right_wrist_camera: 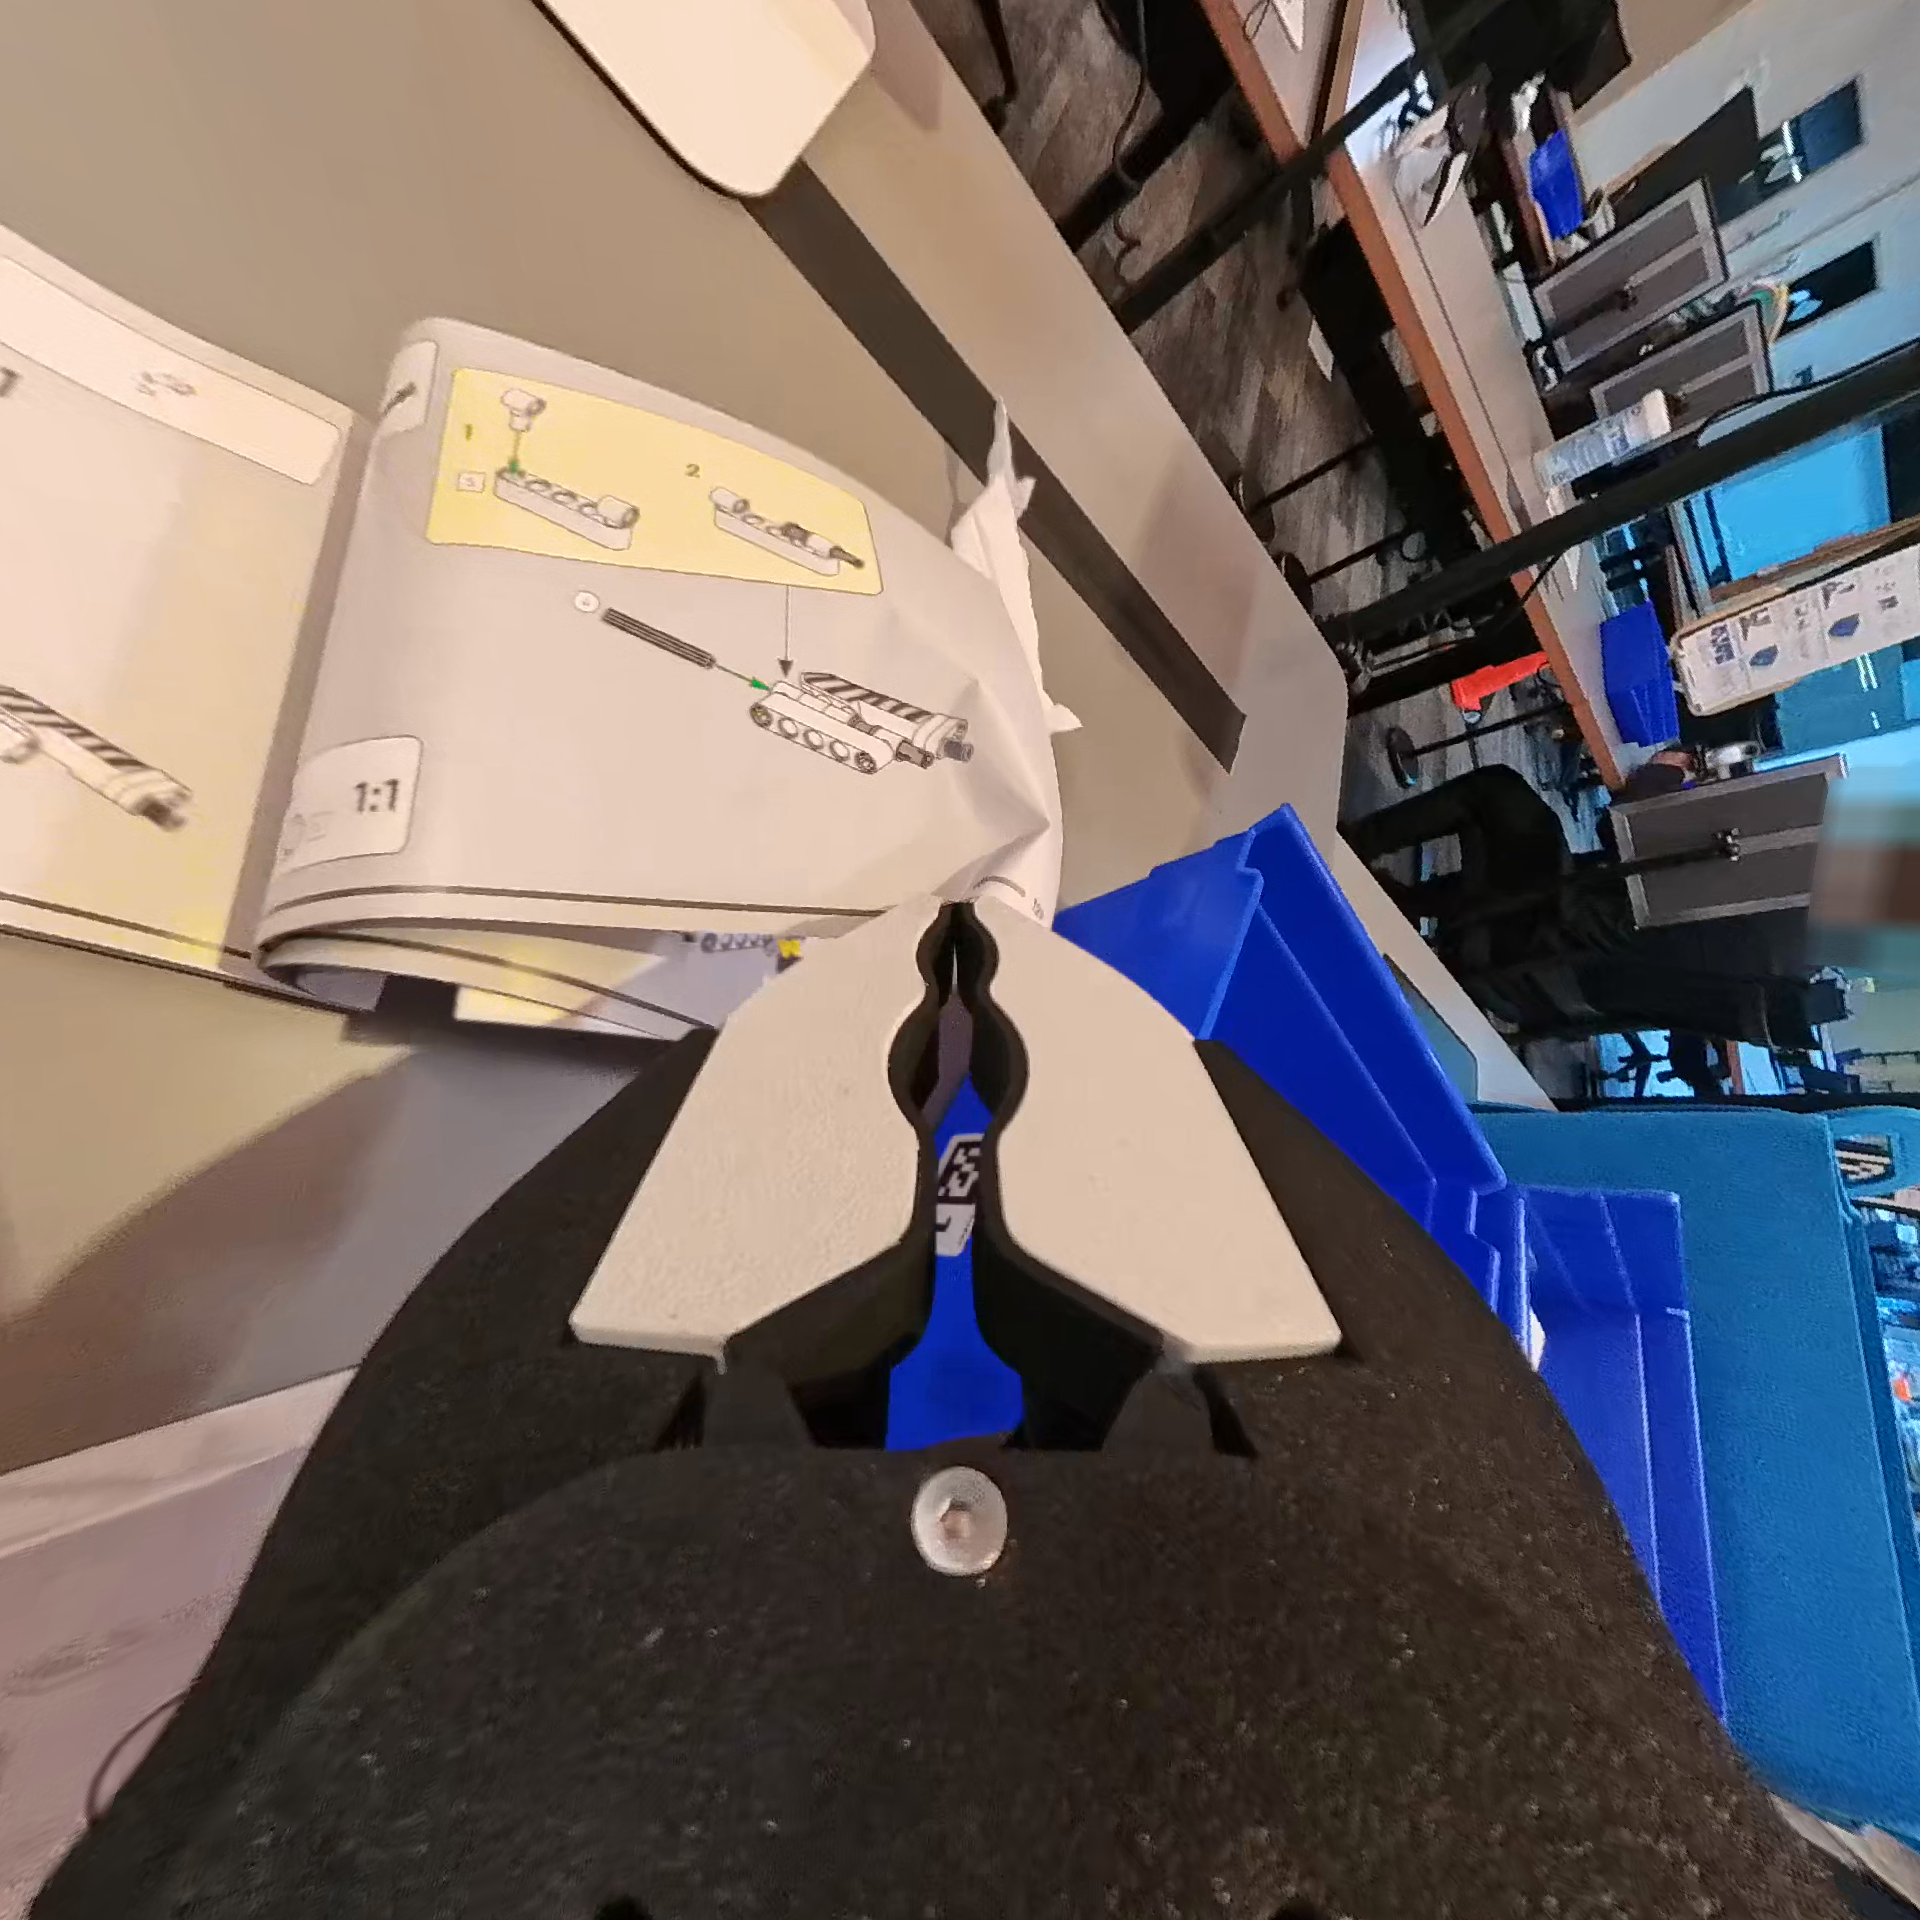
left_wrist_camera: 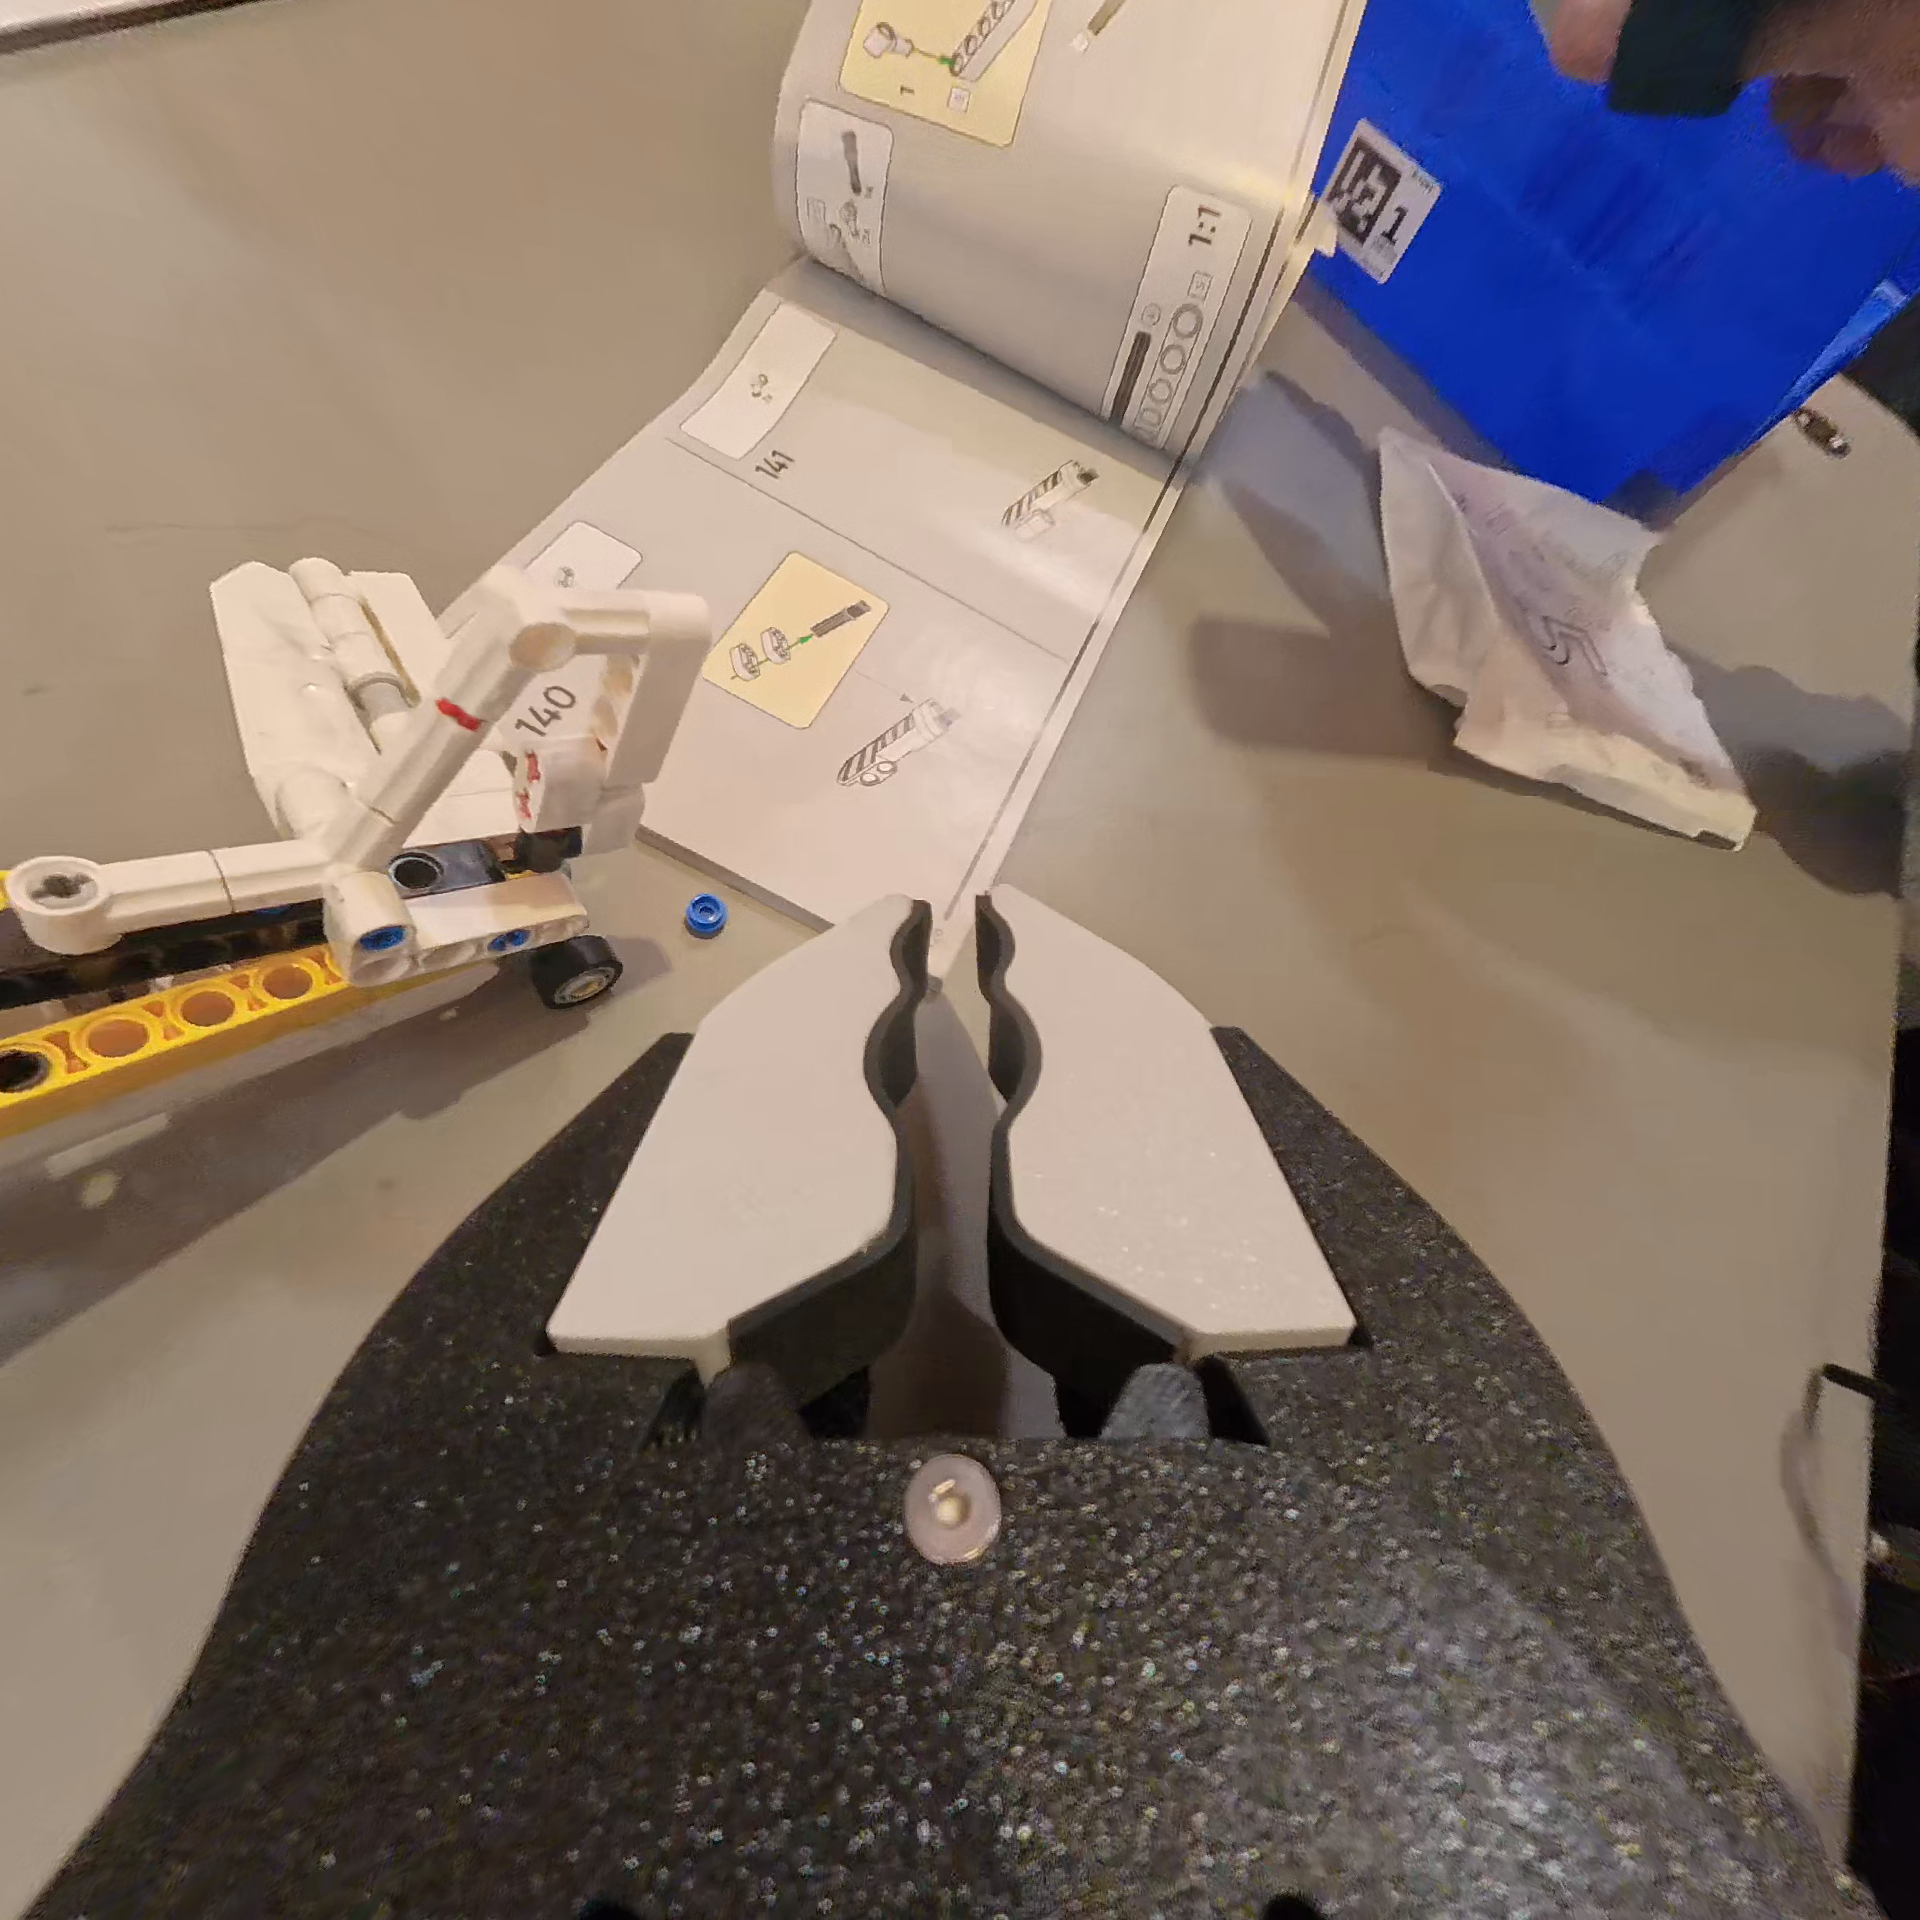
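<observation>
An open instruction booklet (left_wrist_camera: 883,582) lies on the grey table (left_wrist_camera: 1299,935). My left gripper (left_wrist_camera: 953,914) is low over its near corner. The fingers stand a little apart, and the flat page corner shows in the gap without being pinched. My right gripper (right_wrist_camera: 961,912) is shut on the corner of one booklet page (right_wrist_camera: 644,665), which creases at the tips and is lifted and curled over. That curled page also shows in the left wrist view (left_wrist_camera: 1039,239). A white, yellow and black brick model (left_wrist_camera: 416,810) stands left of the left gripper, partly on the booklet.
A small blue round brick piece (left_wrist_camera: 707,914) lies between the model and the left gripper. A blue bin (left_wrist_camera: 1610,291) stands behind the booklet and also shows close to the right gripper (right_wrist_camera: 1299,987). Crumpled white paper (left_wrist_camera: 1558,634) lies to the right. The table edge (right_wrist_camera: 1195,499) runs beyond the booklet. The grippers' ends are close to 25 centimeters from one another. The small blue round brick piece (left_wrist_camera: 707,914) sits 4 centimeters or so from the ends of my left fingers.
</observation>
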Demonstrator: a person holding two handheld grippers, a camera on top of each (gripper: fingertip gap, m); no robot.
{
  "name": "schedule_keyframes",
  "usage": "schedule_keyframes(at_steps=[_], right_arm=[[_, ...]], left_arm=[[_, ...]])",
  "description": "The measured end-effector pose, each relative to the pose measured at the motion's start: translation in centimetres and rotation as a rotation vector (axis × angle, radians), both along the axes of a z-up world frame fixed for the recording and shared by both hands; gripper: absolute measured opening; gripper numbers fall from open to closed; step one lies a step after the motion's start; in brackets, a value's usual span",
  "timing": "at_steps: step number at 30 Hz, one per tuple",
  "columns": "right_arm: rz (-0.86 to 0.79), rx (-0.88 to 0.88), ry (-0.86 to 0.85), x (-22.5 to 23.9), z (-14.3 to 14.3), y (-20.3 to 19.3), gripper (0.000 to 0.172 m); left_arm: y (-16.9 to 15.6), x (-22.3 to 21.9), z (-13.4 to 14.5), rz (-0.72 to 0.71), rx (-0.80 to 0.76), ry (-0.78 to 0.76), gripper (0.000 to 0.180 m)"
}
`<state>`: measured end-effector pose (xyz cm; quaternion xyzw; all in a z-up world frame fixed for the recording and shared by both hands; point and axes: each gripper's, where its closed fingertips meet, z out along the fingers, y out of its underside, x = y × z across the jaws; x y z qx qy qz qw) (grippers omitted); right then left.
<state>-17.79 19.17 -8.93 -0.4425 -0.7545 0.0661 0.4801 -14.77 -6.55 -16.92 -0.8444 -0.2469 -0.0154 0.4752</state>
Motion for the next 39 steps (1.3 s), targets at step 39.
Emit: schedule_keyframes(at_steps=[39], right_arm=[[0.294,-0.079,-0.254,-1.0,-5.2,-5.5,0.020]], left_arm=[[-0.2,-0.2,0.0,0.007,0.028,-0.044,0.009]])
